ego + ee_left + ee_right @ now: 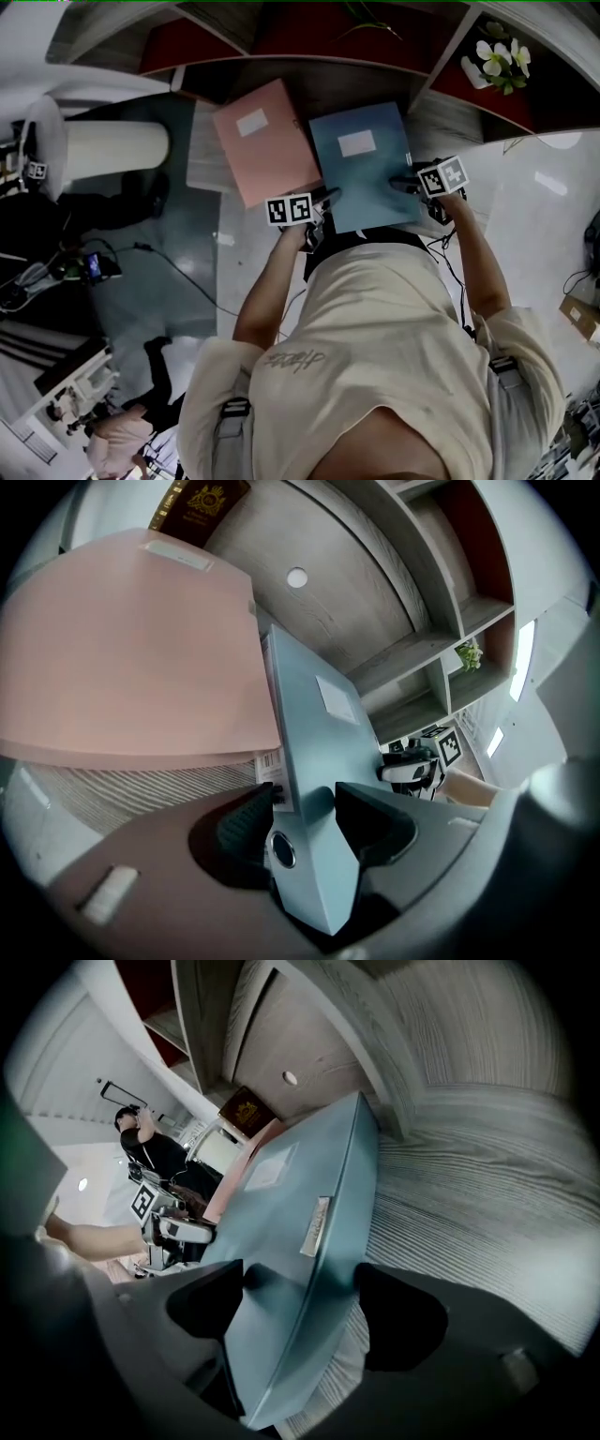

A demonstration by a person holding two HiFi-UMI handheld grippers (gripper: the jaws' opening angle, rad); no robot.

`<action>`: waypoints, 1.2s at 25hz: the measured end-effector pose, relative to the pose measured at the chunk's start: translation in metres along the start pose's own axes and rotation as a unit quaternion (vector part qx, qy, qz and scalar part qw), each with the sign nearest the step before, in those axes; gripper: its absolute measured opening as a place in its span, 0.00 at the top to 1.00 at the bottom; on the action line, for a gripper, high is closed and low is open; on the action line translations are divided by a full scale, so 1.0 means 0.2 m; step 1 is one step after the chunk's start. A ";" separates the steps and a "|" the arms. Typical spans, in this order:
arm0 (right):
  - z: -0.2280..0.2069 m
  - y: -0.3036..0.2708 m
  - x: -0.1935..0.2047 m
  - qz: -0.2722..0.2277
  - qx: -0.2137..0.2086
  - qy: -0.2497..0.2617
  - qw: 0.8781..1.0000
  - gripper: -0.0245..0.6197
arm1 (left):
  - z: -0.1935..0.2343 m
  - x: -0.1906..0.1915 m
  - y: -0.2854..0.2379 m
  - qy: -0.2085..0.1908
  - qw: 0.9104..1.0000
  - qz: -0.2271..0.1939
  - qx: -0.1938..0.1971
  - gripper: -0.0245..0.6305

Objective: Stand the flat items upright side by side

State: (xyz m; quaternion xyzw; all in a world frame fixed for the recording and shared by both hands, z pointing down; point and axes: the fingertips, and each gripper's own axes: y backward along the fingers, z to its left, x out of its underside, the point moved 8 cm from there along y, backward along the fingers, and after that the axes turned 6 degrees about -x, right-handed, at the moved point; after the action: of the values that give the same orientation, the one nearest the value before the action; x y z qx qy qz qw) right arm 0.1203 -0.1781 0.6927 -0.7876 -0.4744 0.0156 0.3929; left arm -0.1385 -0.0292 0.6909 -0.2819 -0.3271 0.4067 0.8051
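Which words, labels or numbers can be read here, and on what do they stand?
Nothing reads clearly.
Blue folder: white label, no print shows; barcode sticker, too blurred.
Pink folder: white label, no print shows.
Red book: gold crest, print too small.
Shirt: print blurred.

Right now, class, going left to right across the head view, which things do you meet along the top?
white cylinder → pink folder → blue folder → white flowers

Folders on shelf board (452, 120)
The left folder (265, 141) is lying just beside the right folder (366, 169); flowers (500, 61) are standing behind it, rightward.
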 end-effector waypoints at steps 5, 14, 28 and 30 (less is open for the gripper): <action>0.00 -0.01 0.02 -0.009 -0.006 -0.002 1.000 0.36 | -0.01 0.01 0.00 -0.034 0.999 -0.005 -0.004 0.62; 0.04 0.03 0.07 -0.041 -0.003 0.026 0.999 0.38 | -0.07 0.04 0.06 -0.096 0.995 -0.015 -0.018 0.63; 0.25 0.19 -0.05 -0.098 0.053 0.204 0.973 0.40 | -0.25 -0.06 0.28 -0.171 0.981 -0.094 -0.009 0.70; 0.27 0.21 -0.07 -0.104 0.068 0.232 0.965 0.40 | -0.28 -0.07 0.30 -0.183 0.977 -0.105 -0.012 0.71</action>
State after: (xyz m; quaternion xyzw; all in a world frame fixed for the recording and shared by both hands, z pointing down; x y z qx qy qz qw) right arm 0.1225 -0.1655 0.6234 -0.6877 -0.4474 -0.1762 0.5439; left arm -0.1312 -0.0203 0.6082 -0.1762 -0.5015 0.3604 0.7665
